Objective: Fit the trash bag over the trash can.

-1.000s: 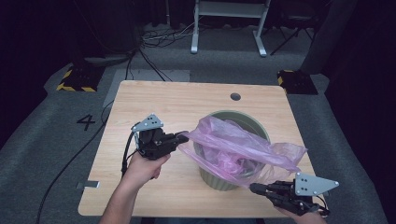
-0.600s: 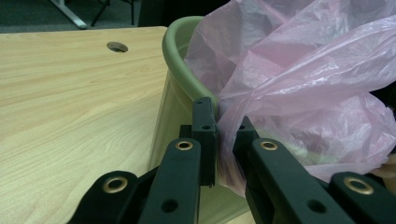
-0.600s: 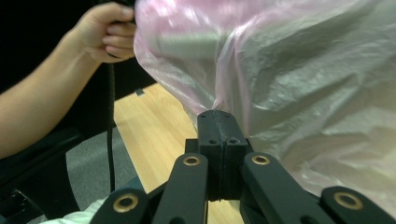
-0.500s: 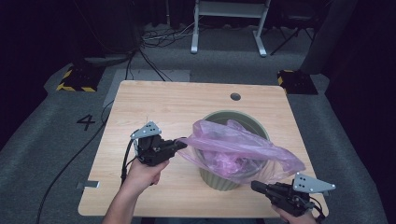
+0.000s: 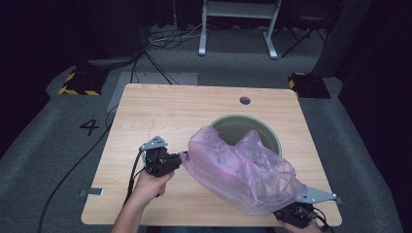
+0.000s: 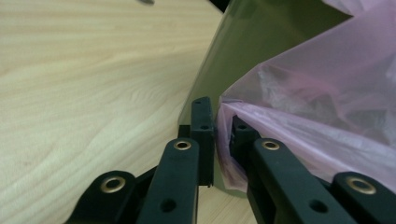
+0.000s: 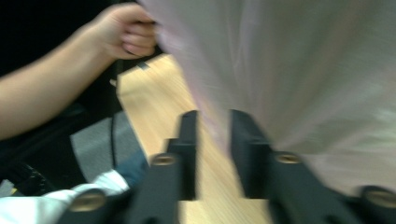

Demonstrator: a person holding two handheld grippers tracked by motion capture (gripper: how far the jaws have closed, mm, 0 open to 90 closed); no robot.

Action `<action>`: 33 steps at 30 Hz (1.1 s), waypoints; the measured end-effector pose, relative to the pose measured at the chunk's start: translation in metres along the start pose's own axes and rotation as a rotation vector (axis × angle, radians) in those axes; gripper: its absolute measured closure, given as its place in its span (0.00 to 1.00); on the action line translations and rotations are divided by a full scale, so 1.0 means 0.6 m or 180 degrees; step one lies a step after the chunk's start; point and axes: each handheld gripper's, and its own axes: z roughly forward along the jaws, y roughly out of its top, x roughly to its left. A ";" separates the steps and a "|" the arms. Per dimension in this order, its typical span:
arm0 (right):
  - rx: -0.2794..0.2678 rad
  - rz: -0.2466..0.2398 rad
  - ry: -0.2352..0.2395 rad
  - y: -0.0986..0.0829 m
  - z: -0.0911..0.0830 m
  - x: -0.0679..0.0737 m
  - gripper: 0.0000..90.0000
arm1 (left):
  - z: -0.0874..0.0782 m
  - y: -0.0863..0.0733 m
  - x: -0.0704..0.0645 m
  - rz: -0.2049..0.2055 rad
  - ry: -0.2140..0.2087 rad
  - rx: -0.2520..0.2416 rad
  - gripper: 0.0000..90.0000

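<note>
Left gripper (image 5: 180, 158), level, jaws pinched on translucent pink plastic bag (image 5: 240, 170) at 9 o'clock; right gripper (image 7: 214, 135) at 5 o'clock clamps bag, blurred.

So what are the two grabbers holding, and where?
Both hold the pink plastic bag: the left gripper pinches its edge beside the green bin; the right gripper pinches its near edge.
</note>
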 end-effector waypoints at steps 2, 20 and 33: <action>-0.0065 -0.0109 0.0027 0.008 -0.006 0.010 0.67 | -0.013 0.003 -0.005 0.0161 -0.0104 -0.0124 0.89; -0.0850 -0.0856 -0.0430 0.080 -0.148 0.086 0.41 | -0.125 0.016 -0.077 0.1151 -0.0322 -0.0442 0.25; -0.0963 -0.0853 -0.1200 0.097 -0.163 0.049 0.36 | -0.106 0.014 -0.177 0.2041 -0.0347 -0.0497 0.22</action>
